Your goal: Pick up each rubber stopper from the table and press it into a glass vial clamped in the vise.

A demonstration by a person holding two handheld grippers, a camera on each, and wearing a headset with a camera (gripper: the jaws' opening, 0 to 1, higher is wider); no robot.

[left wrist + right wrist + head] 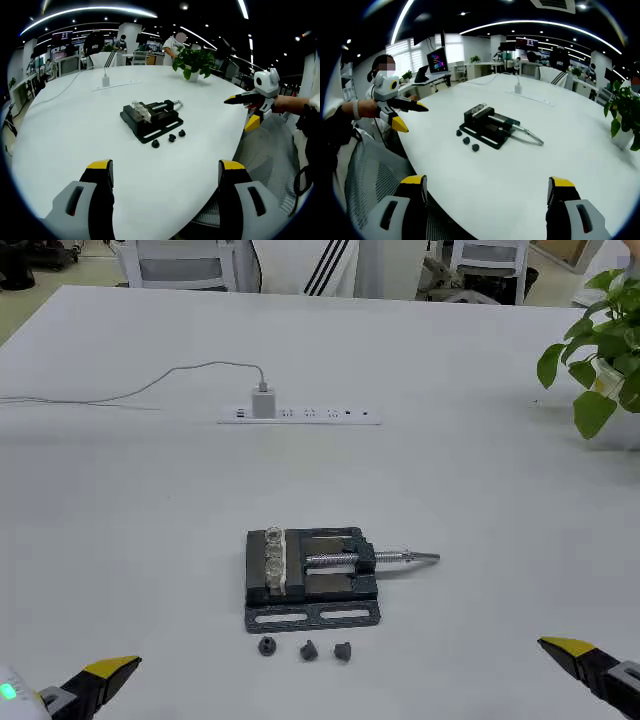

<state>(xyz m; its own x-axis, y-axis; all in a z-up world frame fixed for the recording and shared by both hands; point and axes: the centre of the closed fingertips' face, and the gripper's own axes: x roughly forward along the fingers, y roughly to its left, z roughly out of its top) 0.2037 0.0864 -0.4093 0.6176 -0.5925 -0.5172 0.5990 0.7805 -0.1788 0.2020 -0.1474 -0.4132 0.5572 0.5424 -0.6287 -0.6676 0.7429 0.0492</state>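
My jaws stand wide apart and hold nothing on both the left gripper [165,165] and the right gripper [487,180], which hang at the near edge of the bench [150,520], well apart from the work. Three rubber stoppers [308,650] lie in a row just beside the near side of the vise [320,585], which clamps the glass vials [273,560] near the bench's middle. Risks, as I judge them: an off-centre pinch may squirt a small stopper away, a jaw may nudge the vise so close by, and a tilted press may crack a vial.
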